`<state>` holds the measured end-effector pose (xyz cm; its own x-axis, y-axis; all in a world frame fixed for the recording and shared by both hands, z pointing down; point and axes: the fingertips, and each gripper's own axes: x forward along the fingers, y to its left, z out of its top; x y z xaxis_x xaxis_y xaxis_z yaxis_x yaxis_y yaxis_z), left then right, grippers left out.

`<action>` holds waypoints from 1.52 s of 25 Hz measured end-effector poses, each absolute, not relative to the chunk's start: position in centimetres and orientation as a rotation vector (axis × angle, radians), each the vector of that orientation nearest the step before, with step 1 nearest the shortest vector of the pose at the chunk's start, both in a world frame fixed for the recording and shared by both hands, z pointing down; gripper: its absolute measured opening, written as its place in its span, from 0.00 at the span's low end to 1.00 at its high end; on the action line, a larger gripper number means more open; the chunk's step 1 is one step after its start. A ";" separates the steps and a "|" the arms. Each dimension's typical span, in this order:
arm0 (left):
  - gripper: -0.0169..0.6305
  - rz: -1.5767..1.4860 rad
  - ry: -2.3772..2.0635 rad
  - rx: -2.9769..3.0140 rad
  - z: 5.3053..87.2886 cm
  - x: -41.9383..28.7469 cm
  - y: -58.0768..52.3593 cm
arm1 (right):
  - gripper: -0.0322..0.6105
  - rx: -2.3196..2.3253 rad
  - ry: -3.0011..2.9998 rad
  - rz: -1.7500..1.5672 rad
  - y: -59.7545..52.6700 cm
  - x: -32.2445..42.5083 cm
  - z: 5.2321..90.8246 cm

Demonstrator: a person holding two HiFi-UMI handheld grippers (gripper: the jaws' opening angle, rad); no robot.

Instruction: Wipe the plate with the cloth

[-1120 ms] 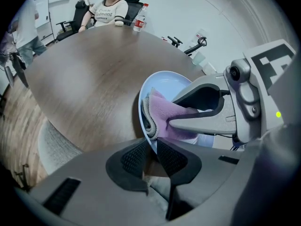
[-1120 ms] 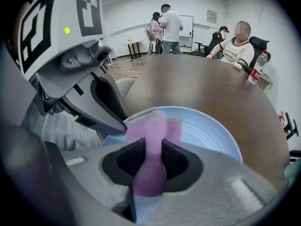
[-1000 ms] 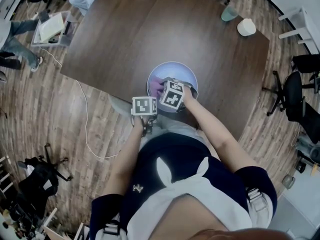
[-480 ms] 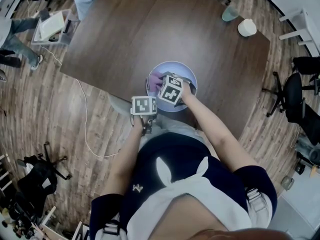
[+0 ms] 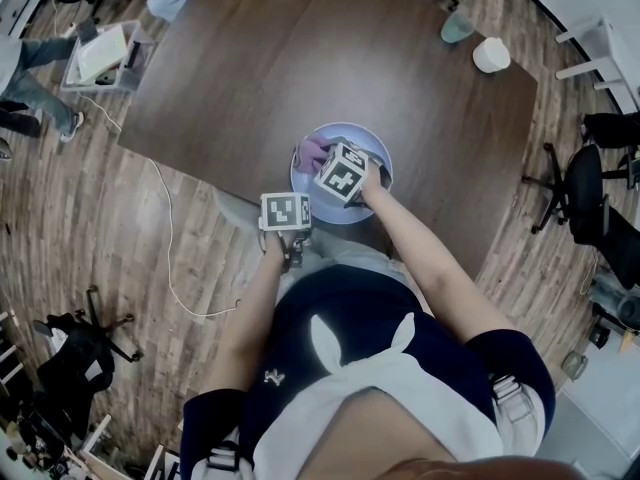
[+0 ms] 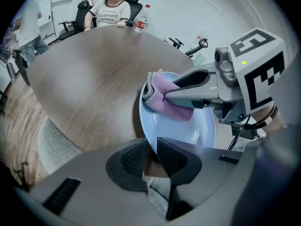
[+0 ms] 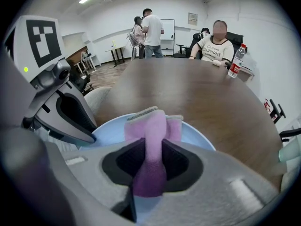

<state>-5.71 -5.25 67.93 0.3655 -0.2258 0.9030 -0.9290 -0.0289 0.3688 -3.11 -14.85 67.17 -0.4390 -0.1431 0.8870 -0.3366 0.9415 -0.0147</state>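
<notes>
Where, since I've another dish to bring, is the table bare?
Bare: the wide table beyond the plate and to its left. Crowded: the near edge, where the left hand-held gripper clamps the plate and the right hand-held gripper holds the cloth.

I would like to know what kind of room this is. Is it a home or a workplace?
Most likely a workplace, an office meeting room: a large dark wooden table, black swivel office chairs standing around it, and what looks like a whiteboard at the far wall.

Dark wooden table [image 5: 300, 58], blue plate [image 5: 355, 136] at near edge, white cup [image 5: 491, 55]
</notes>
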 end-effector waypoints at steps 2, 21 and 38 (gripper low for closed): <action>0.14 0.790 -1.085 1.517 67.9 -5.7 -5.2 | 0.21 0.379 -2.026 0.239 -15.4 -2.8 67.1; 0.13 0.749 -1.089 1.499 68.0 -5.8 -5.2 | 0.21 0.545 -1.986 0.282 -18.3 0.4 67.2; 0.11 0.668 -1.106 1.461 68.1 -6.1 -5.0 | 0.21 0.619 -1.894 0.285 -19.0 3.7 67.2</action>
<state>-6.09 -5.05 68.07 0.3986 -0.2644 0.8782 -0.9002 0.0700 0.4297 3.65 -19.05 67.16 -0.2924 -0.2853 0.9128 -0.5415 0.8361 0.0879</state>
